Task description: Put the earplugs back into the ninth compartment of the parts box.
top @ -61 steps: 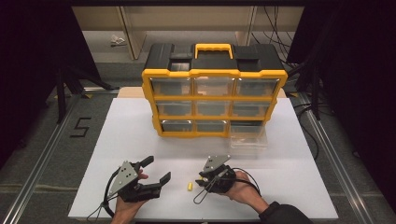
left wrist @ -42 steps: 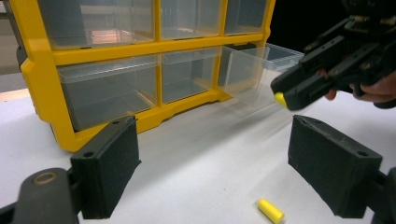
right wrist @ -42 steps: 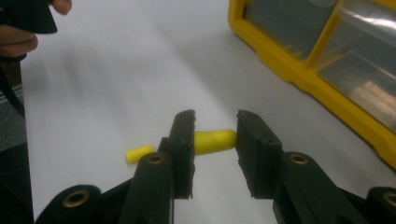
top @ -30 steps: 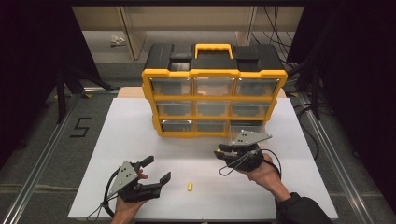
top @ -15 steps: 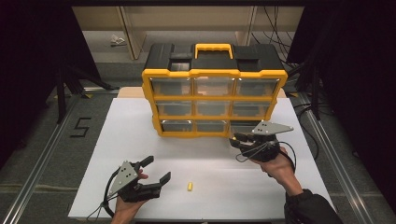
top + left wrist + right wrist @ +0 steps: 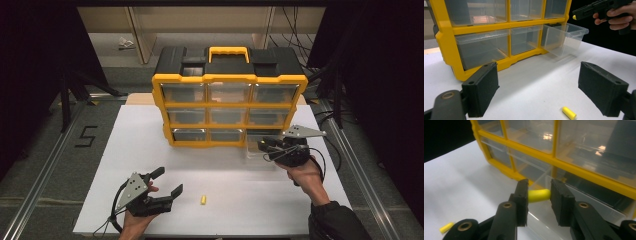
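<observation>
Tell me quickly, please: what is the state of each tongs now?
Left tongs: open, holding nothing.
Right tongs: closed on a small yellow foam plug above the pulled-out clear plastic drawer.

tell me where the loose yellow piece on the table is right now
The loose yellow piece lies on the white table near its front edge in the high view, just right of the open left gripper.

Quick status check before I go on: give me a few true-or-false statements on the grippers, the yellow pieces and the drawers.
1. The right gripper is shut on a yellow piece. True.
2. The left gripper is shut. False: its jaws stand wide apart with nothing between them.
3. A second yellow piece lies on the white table. True.
4. Every drawer of the yellow organizer is pushed in. False: the bottom right drawer is pulled out.
5. The held piece is already in the drawer. False: it is between the jaws.
</observation>
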Motion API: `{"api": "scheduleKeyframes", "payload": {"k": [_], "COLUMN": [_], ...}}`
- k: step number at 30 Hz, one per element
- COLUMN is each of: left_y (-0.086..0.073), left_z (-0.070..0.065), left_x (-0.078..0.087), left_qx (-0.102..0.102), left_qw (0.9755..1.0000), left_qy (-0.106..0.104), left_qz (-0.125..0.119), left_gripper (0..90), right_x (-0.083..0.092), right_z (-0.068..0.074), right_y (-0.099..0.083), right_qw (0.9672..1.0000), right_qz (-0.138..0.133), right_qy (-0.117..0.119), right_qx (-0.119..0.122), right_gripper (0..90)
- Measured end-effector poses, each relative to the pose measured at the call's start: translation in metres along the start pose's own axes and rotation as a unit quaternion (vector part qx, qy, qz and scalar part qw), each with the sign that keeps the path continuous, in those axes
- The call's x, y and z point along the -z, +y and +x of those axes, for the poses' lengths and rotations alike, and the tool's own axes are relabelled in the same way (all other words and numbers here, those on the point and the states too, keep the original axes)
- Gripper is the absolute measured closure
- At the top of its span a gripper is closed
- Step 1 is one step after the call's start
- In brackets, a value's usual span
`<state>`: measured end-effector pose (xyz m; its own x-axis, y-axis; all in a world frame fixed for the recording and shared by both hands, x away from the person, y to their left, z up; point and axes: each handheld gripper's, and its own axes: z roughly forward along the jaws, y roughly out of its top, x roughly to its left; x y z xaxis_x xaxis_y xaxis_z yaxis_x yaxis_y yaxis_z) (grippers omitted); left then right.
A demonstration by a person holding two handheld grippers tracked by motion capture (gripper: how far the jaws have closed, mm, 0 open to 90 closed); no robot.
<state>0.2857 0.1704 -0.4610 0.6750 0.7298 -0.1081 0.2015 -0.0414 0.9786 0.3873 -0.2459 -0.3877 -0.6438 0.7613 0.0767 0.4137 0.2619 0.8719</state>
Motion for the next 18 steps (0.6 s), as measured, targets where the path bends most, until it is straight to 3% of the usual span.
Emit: {"api": "scheduleKeyframes", "payload": {"k": [11, 18], "left_y": [0.000, 0.001], "left_z": [0.000, 0.000], "left_x": [0.001, 0.001], "left_qx": [-0.002, -0.004], "left_qw": [1.0000, 1.0000], "left_qy": [-0.001, -0.003], "left_qz": [-0.004, -0.008], "left_gripper": [16.1, 16.0], "right_x": [-0.004, -0.003], "right_z": [-0.013, -0.015], "right_y": [-0.008, -0.006], "right_qw": [0.9993, 0.9986], "right_qz": [0.012, 0.008], "right_qy": [-0.029, -0.039], "right_qx": [-0.022, -0.035], "right_gripper": [66.0, 52.7]}}
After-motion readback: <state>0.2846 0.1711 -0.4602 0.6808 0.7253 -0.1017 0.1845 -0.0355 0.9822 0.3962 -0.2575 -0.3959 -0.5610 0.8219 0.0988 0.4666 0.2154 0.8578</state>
